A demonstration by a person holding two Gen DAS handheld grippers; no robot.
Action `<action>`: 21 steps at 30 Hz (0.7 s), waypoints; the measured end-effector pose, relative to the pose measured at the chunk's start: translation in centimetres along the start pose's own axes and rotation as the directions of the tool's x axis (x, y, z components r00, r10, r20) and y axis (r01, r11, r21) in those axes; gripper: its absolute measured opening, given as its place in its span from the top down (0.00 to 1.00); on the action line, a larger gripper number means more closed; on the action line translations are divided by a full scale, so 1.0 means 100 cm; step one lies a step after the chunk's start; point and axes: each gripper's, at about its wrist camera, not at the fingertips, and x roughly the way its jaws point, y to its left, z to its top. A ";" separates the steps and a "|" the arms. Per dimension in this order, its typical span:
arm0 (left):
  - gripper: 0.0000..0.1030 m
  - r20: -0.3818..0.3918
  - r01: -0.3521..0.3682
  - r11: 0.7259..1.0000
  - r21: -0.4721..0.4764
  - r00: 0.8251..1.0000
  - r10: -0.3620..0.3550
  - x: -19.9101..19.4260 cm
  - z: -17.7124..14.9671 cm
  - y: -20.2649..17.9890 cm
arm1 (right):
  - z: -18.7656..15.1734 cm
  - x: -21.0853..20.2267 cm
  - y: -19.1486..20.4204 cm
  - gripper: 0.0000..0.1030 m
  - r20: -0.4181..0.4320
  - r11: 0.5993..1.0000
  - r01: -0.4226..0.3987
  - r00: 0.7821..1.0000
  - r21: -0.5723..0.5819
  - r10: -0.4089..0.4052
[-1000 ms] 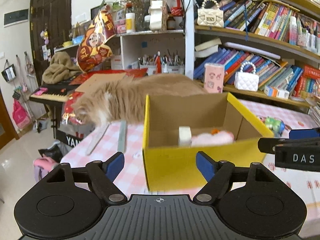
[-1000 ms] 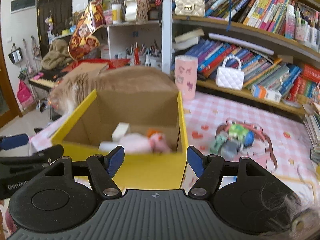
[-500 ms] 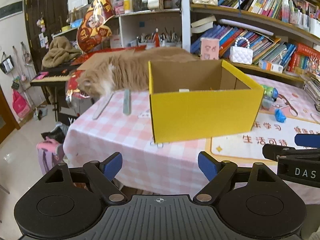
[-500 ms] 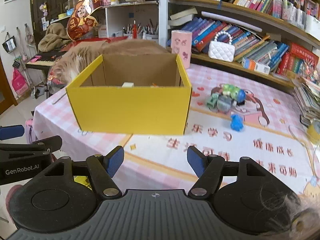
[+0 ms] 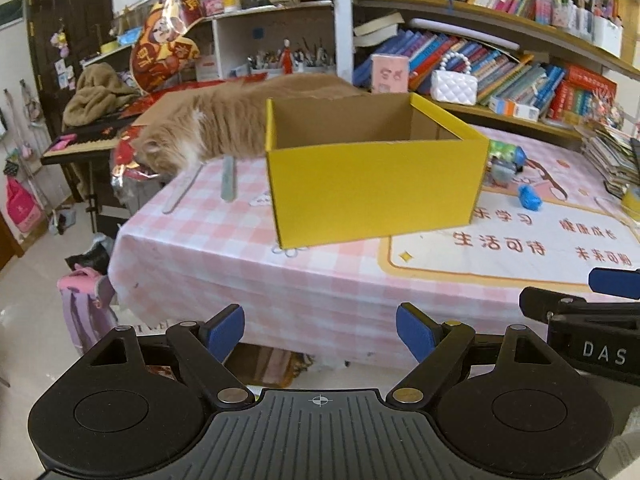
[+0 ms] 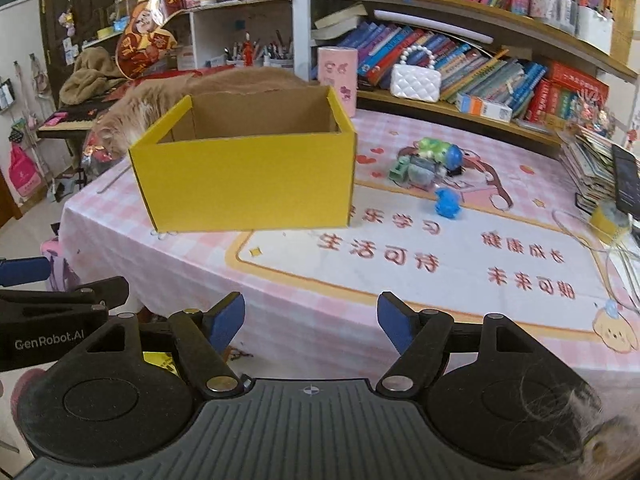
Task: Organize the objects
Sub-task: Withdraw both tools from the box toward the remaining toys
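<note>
A yellow cardboard box (image 5: pixel 376 188) stands open on the pink checked table (image 5: pixel 224 256); it also shows in the right wrist view (image 6: pixel 248 180). Its inside is hidden from here. A small blue toy (image 6: pixel 447 204) and a cluster of green and blue toys (image 6: pixel 428 162) lie on the mat right of the box. My left gripper (image 5: pixel 320 332) is open and empty, held off the table's front edge. My right gripper (image 6: pixel 311 322) is open and empty too, beside it on the right.
An orange cat (image 5: pixel 216 128) lies behind the box at the table's far left. Two flat rulers (image 5: pixel 228 178) lie near it. Bookshelves (image 6: pixel 480 60) line the back. A stack of books (image 6: pixel 592 172) and yellow tape (image 6: pixel 608 220) sit at the right edge.
Both grippers have pulled back and down from above the box to beyond the table's front edge. The box's contents are no longer visible.
</note>
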 end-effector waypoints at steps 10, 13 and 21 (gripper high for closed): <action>0.17 -0.017 0.072 0.996 0.058 0.997 -0.071 0.004 -0.001 -0.025 | -0.013 -0.011 -0.026 0.30 -0.024 0.992 0.096 0.995 0.078 -0.095; 0.17 -0.021 0.096 0.992 0.082 0.995 -0.095 0.007 0.001 -0.036 | -0.015 -0.013 -0.035 0.29 -0.027 0.987 0.122 0.992 0.102 -0.120; 0.17 -0.035 0.152 0.978 0.143 0.988 -0.148 0.017 0.009 -0.067 | -0.019 -0.016 -0.061 0.28 -0.040 0.973 0.176 0.984 0.148 -0.172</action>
